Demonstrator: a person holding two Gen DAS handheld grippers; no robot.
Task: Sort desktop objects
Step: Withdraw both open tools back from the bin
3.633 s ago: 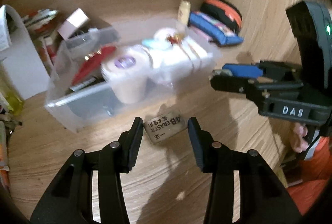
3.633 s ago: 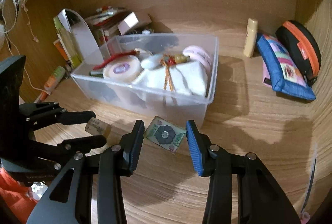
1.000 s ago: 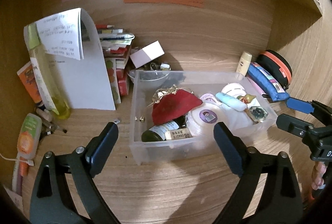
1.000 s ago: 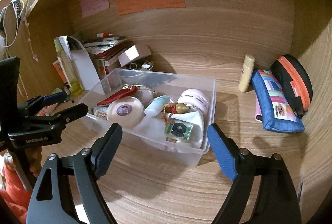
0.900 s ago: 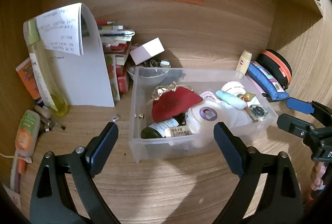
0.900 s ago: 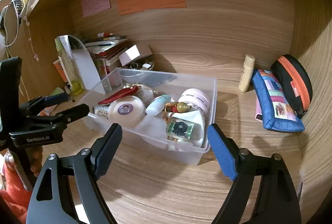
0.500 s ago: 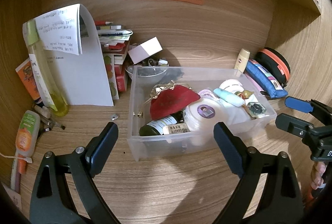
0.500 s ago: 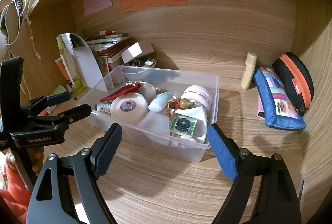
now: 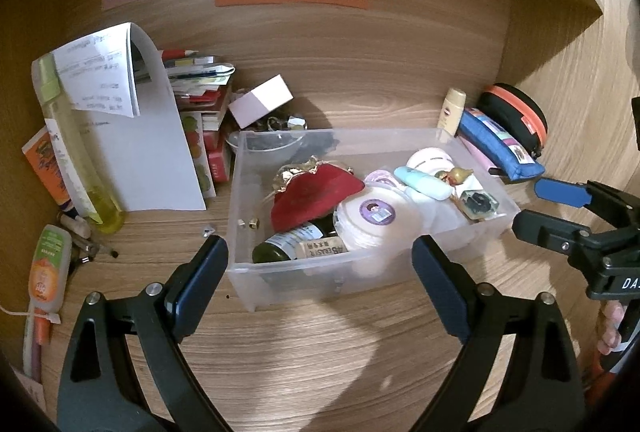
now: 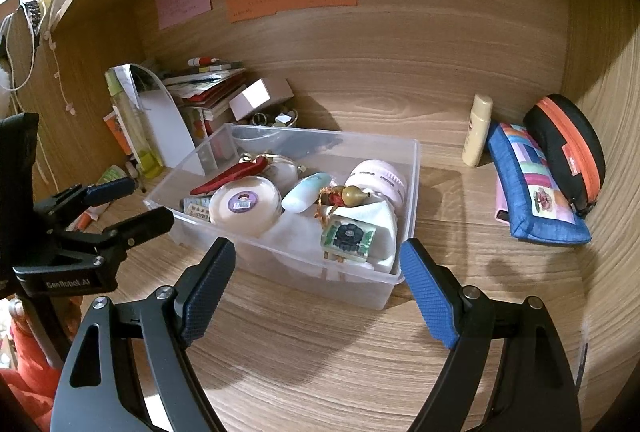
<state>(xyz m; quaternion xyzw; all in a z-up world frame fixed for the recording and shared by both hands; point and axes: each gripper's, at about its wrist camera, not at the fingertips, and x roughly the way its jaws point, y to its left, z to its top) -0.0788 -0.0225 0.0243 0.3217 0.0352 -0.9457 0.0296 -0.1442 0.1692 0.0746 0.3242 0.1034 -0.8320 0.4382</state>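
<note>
Jaws of left gripper (image 9: 320,268) and right gripper (image 10: 318,274) wide open, empty, before bin (image 9: 280,282). Risk: bin piled high; tile (image 10: 348,238) near rim could spill if bin nudged.

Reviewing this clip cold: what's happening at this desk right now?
A person holds two grippers, both open and empty, above the wooden desk in front of a clear plastic bin. The left gripper and right gripper touch nothing. The eraser and the flower-patterned square piece already lie in the bin among other small items.
</note>
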